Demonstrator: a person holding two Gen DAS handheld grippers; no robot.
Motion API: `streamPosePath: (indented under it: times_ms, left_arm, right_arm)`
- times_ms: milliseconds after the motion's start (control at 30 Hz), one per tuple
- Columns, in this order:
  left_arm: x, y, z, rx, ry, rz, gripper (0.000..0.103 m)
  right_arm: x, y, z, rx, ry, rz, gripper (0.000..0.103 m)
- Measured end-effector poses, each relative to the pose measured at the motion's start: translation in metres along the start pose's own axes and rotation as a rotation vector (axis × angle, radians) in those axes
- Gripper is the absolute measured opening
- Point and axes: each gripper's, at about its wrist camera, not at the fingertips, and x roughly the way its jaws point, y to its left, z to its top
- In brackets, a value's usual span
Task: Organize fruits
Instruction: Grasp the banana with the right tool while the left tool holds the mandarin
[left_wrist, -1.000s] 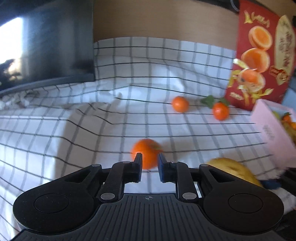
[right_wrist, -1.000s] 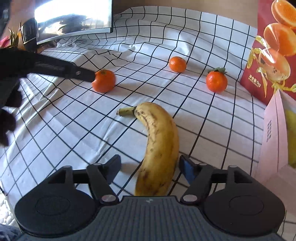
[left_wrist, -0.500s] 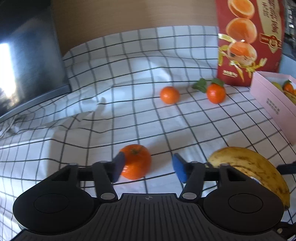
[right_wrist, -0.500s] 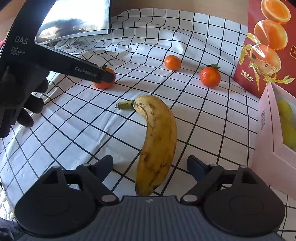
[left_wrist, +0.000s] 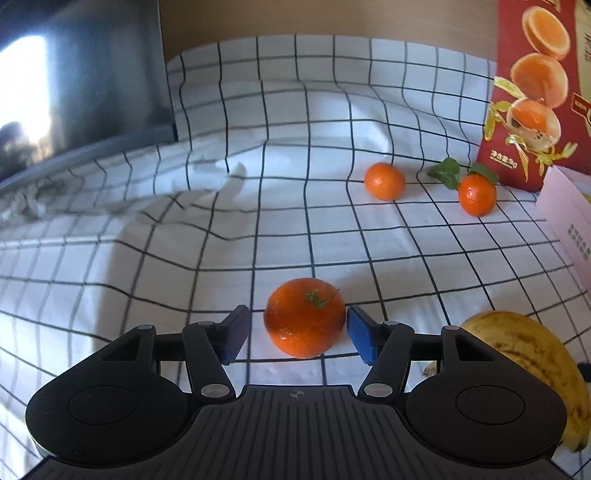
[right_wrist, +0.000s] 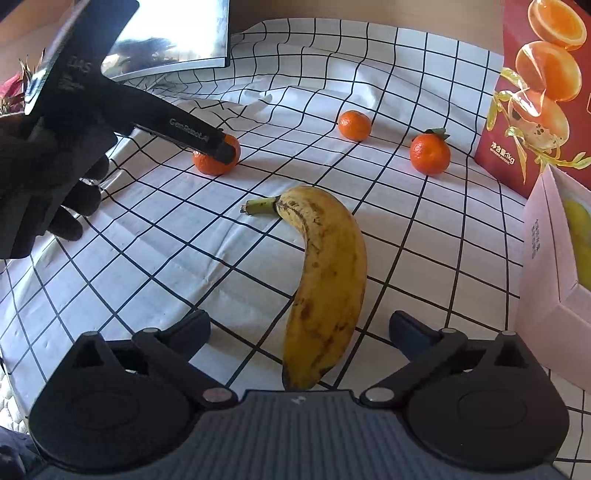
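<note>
The nearest mandarin (left_wrist: 305, 317) lies on the checked cloth (left_wrist: 258, 229) between the blue pads (left_wrist: 360, 338) of the left gripper (left_wrist: 295, 334). Its jaws have just swung wide and now stand apart around the fruit; a gap shows on the left side, while the right pad sits just beside the peel, and whether it touches I cannot tell. Nothing is pinched yet. The straddle looks like a set-up for closing on the mandarin's widest part.

The banana (right_wrist: 325, 280) lies lengthwise toward the right gripper (right_wrist: 299, 332), stem end pointing away, its blunt end between jaws that have just been opening and are spread well clear of it on both sides, probably so that they can take the fruit across its width.

Two more mandarins (left_wrist: 385, 181), one with leaves (left_wrist: 476, 195), sit farther back near the red orange carton (left_wrist: 535, 92), which stands upright at the cloth's far right.

At the right edge the pink box (right_wrist: 543, 258) is open; something yellow (right_wrist: 581, 232) lies inside, likely fruit already sorted, though too little shows to name it.
</note>
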Motion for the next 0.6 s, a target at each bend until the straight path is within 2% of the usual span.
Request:
streamPosePath:
  times_ms: [100, 367, 600]
  left_arm:
    - [0.008, 0.000, 0.002, -0.015, 0.016, -0.004, 0.064]
    - [0.015, -0.001, 0.004, -0.036, 0.034, -0.018, 0.055]
    - [0.002, 0.004, -0.002, -0.079, 0.038, -0.076, 0.055]
  right_arm:
    - [-0.001, 0.001, -0.001, 0.011, 0.000, -0.011, 0.103]
    - [-0.002, 0.000, -0.002, 0.003, -0.014, -0.004, 0.103]
    - [-0.001, -0.001, 0.000, -0.009, -0.012, 0.010, 0.103]
